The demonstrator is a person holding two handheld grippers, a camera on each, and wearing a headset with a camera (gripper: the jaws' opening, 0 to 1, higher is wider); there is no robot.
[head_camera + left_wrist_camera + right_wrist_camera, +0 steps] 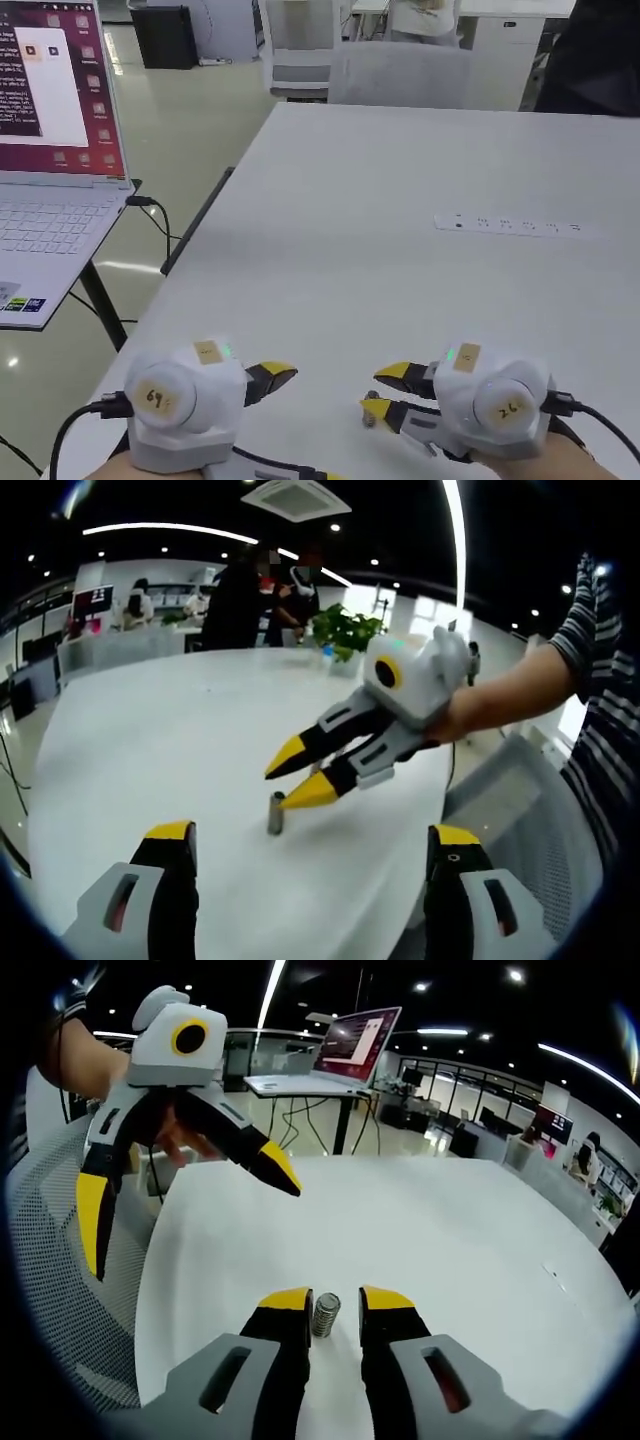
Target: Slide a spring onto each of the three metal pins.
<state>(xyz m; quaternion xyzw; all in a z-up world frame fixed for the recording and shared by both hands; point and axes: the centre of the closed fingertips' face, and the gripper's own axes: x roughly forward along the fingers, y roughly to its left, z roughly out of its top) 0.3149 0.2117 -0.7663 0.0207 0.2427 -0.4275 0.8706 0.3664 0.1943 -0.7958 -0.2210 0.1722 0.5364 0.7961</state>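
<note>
A small ribbed metal spring [326, 1313] stands upright on the white table [400, 180]. My right gripper [337, 1300] is open by a narrow gap, its yellow tips on either side of the spring with a little space at each side. In the head view the spring [370, 411] sits at the lower tip of the right gripper [385, 390]. My left gripper [312, 832] is wide open and holds nothing. It faces the right gripper [298, 778] and the spring [275, 813]. The left gripper [305, 424] is at the near left edge.
An open laptop [50, 150] stands on a stand left of the table, its cable [160, 215] hanging by the edge. A white power strip [510, 226] lies at mid right. A chair [400, 70] stands at the far end. People stand by a plant [345, 630].
</note>
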